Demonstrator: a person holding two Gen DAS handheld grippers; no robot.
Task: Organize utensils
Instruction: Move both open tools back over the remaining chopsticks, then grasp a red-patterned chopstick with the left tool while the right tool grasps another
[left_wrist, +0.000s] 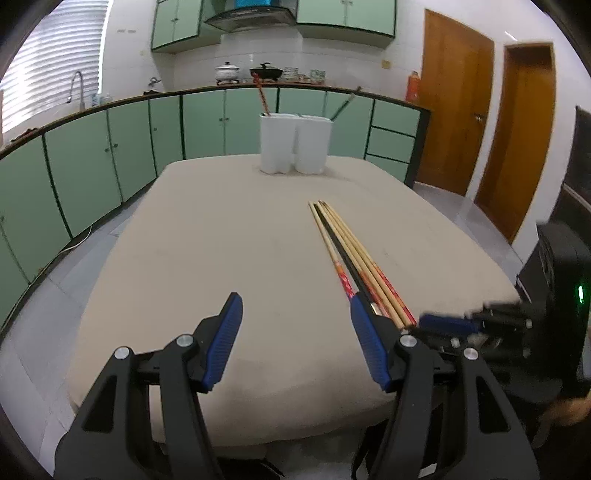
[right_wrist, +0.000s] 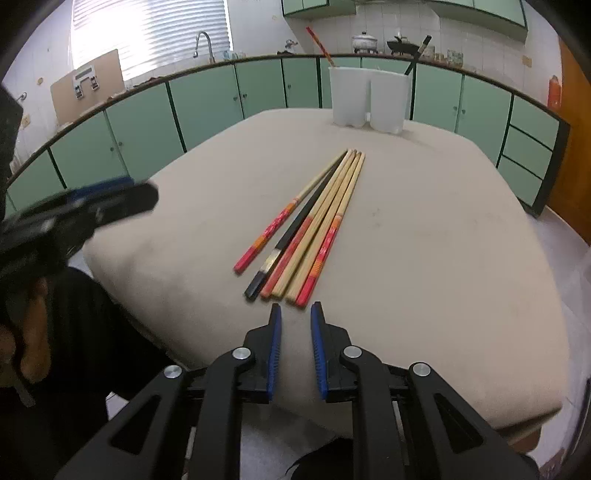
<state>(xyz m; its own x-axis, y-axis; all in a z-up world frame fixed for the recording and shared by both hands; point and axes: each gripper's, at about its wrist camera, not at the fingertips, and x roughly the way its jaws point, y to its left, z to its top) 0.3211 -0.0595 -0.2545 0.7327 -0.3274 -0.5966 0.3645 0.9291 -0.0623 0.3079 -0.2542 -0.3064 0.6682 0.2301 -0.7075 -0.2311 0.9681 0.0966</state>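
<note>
Several chopsticks (right_wrist: 314, 218) lie side by side on the beige table (right_wrist: 443, 240), some bamboo with red ends, one black. They also show in the left wrist view (left_wrist: 354, 254). A white two-compartment holder (right_wrist: 369, 99) stands at the far edge, with a red chopstick in its left cup and a dark one in its right; it also shows in the left wrist view (left_wrist: 295, 144). My right gripper (right_wrist: 295, 314) hovers just short of the chopsticks' near ends, jaws narrowly apart and empty. My left gripper (left_wrist: 295, 310) is wide open and empty, left of the chopsticks.
Green cabinets (left_wrist: 110, 155) and a counter with a sink and pots run behind the table. Wooden doors (left_wrist: 517, 140) stand at the right. The right gripper appears blurred at the right in the left wrist view (left_wrist: 461, 325); the left gripper appears blurred in the right wrist view (right_wrist: 92, 203).
</note>
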